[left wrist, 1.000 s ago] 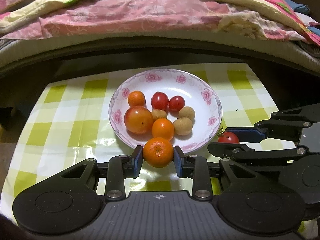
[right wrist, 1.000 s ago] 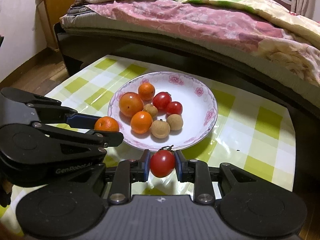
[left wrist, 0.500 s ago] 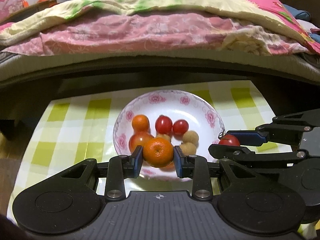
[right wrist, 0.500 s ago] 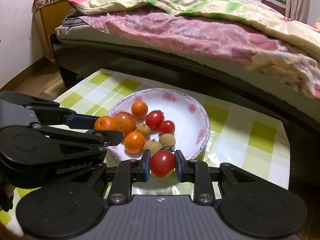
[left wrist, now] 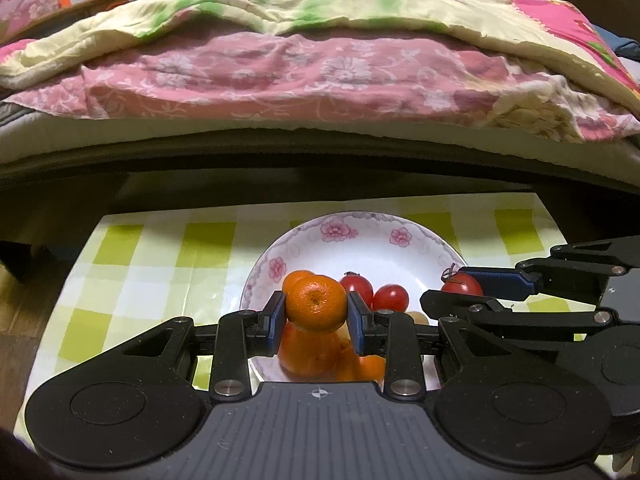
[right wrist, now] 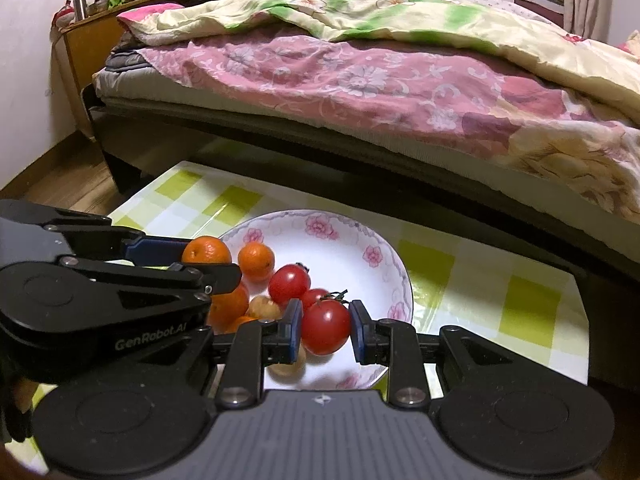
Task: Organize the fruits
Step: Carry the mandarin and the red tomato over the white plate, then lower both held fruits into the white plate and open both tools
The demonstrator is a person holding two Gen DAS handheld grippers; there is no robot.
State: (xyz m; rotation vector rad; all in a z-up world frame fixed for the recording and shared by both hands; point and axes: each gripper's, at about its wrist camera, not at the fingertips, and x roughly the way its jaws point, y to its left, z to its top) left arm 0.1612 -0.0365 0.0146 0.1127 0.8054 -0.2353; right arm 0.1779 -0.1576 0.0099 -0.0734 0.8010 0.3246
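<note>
A white plate with pink flowers (left wrist: 362, 248) (right wrist: 344, 240) sits on the green-checked tablecloth and holds oranges, red tomatoes and brown longans. My left gripper (left wrist: 316, 316) is shut on a small orange (left wrist: 316, 307) and holds it above the plate's near left part. It also shows in the right wrist view (right wrist: 206, 251). My right gripper (right wrist: 325, 332) is shut on a red tomato with a green stem (right wrist: 326, 326), above the plate's near right part. That tomato also shows in the left wrist view (left wrist: 462, 283).
A bed with a pink and yellow-green quilt (left wrist: 320, 64) runs along the far side of the low table (left wrist: 140, 264). A wooden cabinet (right wrist: 92, 40) stands at the far left. Wooden floor (right wrist: 60, 176) lies to the left.
Both grippers have moved forward and up with their fruit, from the table in front of the plate to above the plate's near side. Both stay shut.
</note>
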